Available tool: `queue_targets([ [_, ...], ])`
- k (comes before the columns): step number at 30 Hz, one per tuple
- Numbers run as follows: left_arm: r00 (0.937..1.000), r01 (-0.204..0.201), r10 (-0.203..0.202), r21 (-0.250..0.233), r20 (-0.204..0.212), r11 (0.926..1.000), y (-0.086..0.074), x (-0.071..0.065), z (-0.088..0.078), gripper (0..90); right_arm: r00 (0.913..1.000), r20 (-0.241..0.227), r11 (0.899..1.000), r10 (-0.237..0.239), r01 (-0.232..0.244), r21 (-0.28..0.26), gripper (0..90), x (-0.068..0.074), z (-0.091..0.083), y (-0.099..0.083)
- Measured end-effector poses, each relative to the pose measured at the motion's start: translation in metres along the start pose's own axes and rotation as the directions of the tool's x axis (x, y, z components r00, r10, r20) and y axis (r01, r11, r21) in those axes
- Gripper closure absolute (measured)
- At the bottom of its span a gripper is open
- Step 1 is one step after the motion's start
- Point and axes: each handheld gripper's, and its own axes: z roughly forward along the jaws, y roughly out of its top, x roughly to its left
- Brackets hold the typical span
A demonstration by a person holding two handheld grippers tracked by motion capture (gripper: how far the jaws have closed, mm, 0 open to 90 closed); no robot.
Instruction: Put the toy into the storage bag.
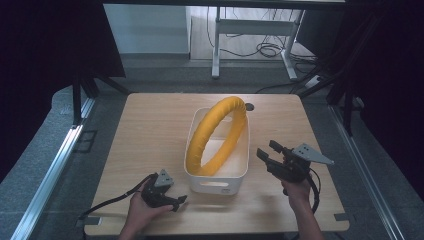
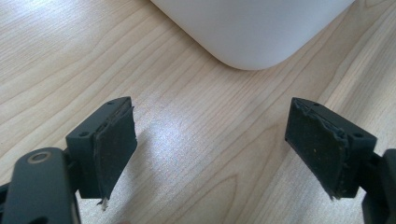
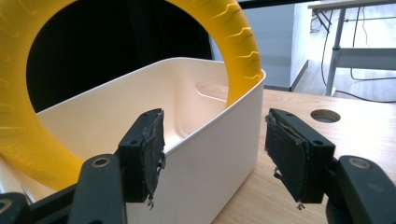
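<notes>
On my left, my left gripper (image 1: 176, 201) rests low on the pale wooden table (image 1: 150, 130), its jaws spread wide with nothing between them; in the left gripper view they frame bare wood grain, and the rounded near corner of the white plastic storage bin (image 2: 254, 32) sits just ahead, not touched.

In the middle of the table stands that bin (image 1: 216, 182), and the big yellow padded ring (image 1: 220, 132) leans diagonally inside it, its lower arc down in the near left corner and its upper arc poking well above the far rim.

On my right, my right gripper (image 1: 267, 155) is held above the table just beside the bin's right wall. Its jaws are also apart and empty; in the right gripper view the wall's rim (image 3: 219, 123) lies between them, not yet pinched.

I judge the ring is already in the bin. What looks left is to close on the bin and shift it, or lift the ring.
</notes>
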Motion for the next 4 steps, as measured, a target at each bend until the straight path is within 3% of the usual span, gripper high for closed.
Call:
queue_targets([
  [4, 1.0000, 0.002, -0.002, 0.001, 0.000, 1.0000, -0.0001, -0.0002, 0.0007, 16.7, 0.9999, 0.003, 1.000, -0.010, 0.010, -0.006, 37.3, 0.0002, -0.0008, -0.0005],
])
